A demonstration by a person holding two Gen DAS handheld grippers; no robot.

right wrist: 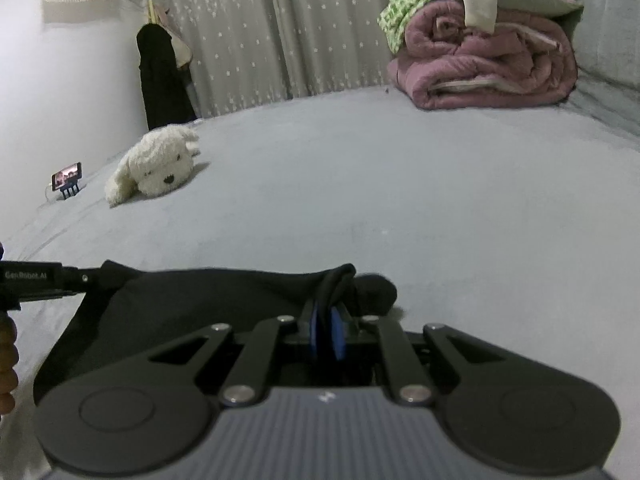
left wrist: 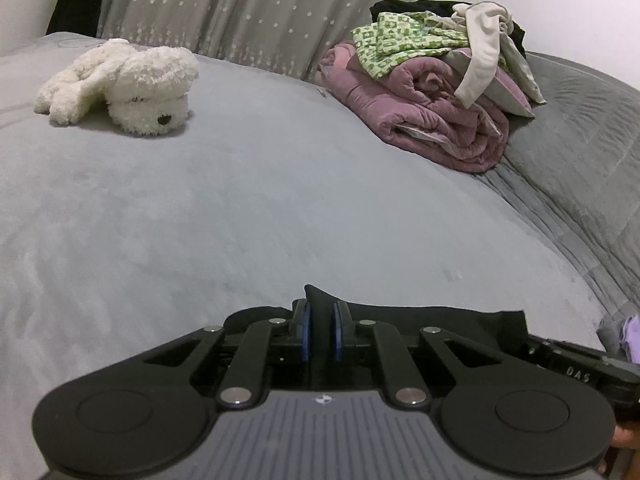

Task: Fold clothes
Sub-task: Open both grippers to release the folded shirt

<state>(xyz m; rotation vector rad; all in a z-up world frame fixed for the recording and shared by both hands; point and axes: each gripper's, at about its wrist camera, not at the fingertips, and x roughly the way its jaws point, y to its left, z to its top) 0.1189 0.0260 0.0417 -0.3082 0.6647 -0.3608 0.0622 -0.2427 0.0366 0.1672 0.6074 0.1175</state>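
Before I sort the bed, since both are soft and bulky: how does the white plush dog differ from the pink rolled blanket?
The plush dog is white and fluffy; the blanket is pink and quilted. The dog lies alone on the left of the bed; the blanket sits at the right with loose clothes piled on top. The dog sprawls flat; the blanket is rolled. Both rest on the grey bedspread.

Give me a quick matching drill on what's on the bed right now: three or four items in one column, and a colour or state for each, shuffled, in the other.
Items:
1. black garment
2. plush dog
3. rolled blanket
4. patterned cloth

States:
A. green and white, on top of the pile
B. pinched in both tongs
C. mauve, under the pile
D. white, lying on the grey cover

Pairs: 1-B, 2-D, 3-C, 4-A
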